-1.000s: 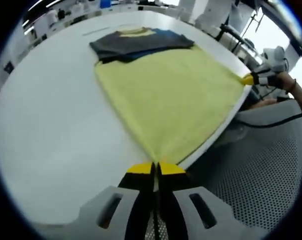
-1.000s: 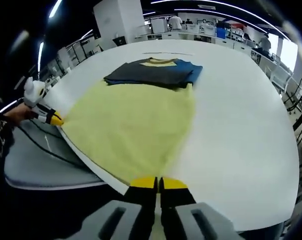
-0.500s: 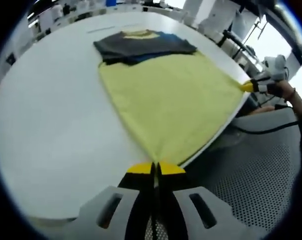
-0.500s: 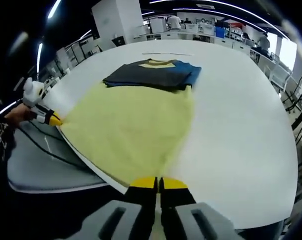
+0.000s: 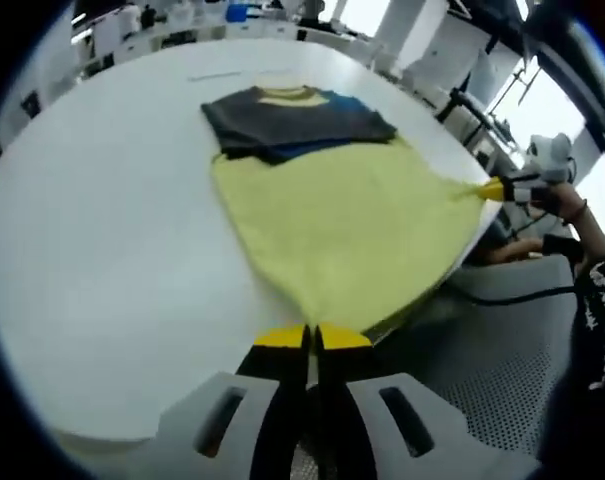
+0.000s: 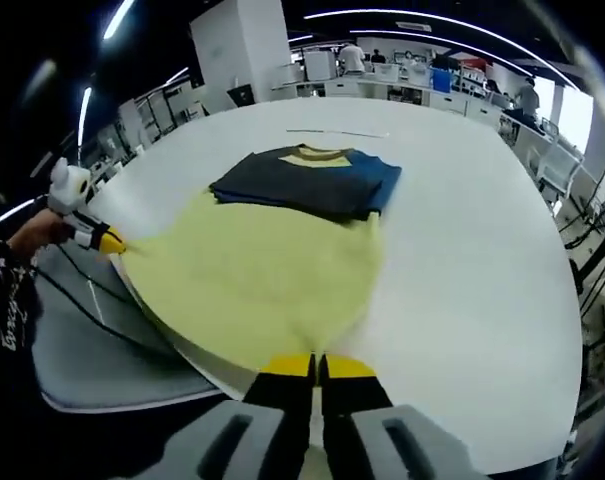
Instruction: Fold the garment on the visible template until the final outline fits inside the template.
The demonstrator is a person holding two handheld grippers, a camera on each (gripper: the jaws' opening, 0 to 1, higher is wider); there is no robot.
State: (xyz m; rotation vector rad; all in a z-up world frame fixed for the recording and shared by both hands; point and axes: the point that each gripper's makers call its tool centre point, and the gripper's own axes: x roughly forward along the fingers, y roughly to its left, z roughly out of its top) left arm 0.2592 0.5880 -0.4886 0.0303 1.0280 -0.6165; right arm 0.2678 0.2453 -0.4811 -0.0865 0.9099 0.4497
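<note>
A garment lies on the white table (image 5: 102, 220), its yellow lower part (image 5: 342, 220) spread toward me and its dark grey and blue upper part (image 5: 297, 120) folded at the far end. My left gripper (image 5: 312, 340) is shut on one hem corner at the table's edge. My right gripper (image 5: 497, 188) is shut on the other hem corner, which is pulled to a point. In the right gripper view the yellow cloth (image 6: 262, 280) runs from my right gripper (image 6: 317, 365) up to the dark part (image 6: 302, 180), and the left gripper (image 6: 107, 240) pinches the cloth at the left.
A thin line (image 6: 337, 132) marks the table beyond the garment. Below the table's near edge lies a grey perforated mat (image 5: 502, 380) with black cables (image 6: 92, 300). A person's hand (image 6: 32, 235) holds the left gripper. Desks and equipment stand in the background.
Both cameras have risen and drawn back a little with the hem corners still held. The yellow cloth looks drawn tighter between the two corners.
</note>
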